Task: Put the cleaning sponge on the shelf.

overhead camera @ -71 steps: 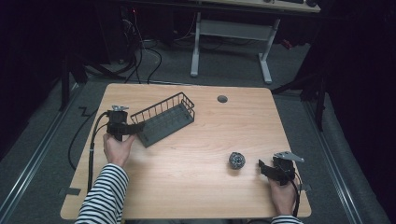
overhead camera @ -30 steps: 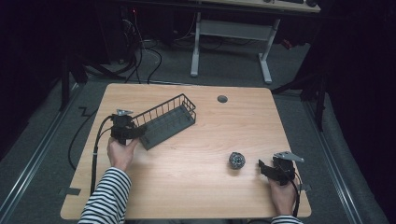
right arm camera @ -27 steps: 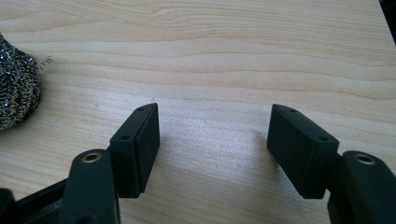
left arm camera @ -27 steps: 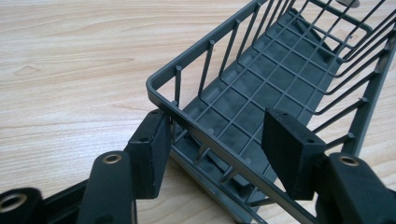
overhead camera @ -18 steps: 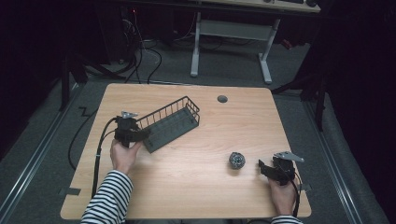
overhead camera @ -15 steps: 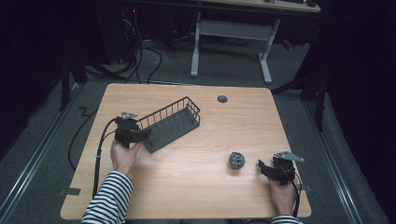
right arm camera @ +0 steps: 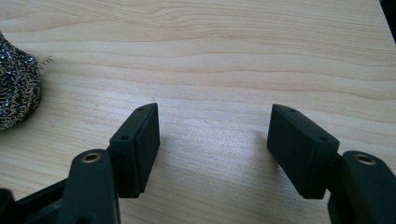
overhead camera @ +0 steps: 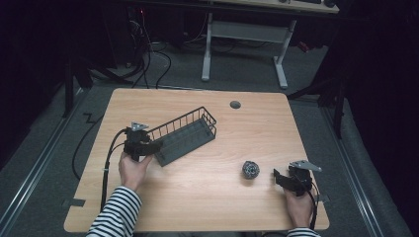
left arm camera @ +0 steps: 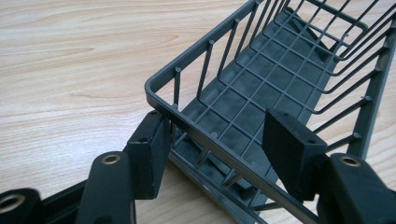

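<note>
The light wooden table top [overhead camera: 207, 197] is pale tan with fine brown grain lines, and on it lies a dark grey wire basket [overhead camera: 185, 136] whose mesh floor looks mottled grey in the left gripper view [left arm camera: 261, 93]. A small round steel-wool scrubber [overhead camera: 250, 170] is speckled silver and dark grey, glinting in the right gripper view [right arm camera: 16, 84]. Both handheld grippers, the left gripper [left arm camera: 215, 149] and the right gripper [right arm camera: 212, 144], are matt black with brass-coloured screw rings, and the person's sleeve [overhead camera: 116, 215] is striped black and white.
</note>
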Tool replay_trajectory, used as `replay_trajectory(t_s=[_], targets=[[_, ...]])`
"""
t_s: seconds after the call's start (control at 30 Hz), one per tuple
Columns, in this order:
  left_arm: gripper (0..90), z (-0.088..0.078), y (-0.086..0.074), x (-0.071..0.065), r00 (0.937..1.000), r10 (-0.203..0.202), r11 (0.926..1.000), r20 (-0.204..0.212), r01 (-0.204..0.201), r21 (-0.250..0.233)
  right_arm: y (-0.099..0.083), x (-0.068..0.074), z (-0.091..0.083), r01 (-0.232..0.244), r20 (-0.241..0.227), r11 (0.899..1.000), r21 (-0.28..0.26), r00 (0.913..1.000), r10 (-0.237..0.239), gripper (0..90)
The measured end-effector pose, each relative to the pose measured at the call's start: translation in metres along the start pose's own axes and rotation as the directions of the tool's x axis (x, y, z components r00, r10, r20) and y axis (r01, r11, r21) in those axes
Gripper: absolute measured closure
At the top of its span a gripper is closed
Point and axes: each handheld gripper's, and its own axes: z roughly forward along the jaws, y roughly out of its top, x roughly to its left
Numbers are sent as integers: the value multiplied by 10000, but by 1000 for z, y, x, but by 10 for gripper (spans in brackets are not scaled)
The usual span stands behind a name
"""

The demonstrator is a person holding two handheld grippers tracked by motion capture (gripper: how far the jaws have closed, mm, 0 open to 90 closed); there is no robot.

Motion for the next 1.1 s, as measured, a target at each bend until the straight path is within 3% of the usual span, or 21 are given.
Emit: replay_trajectory(t_s=[1.1], targets=[[428, -5, -11, -29, 9952, 611, 9981, 760, -612, -19, 0, 0, 0, 13, 4, 10000, -6, 10000, -13, 348]])
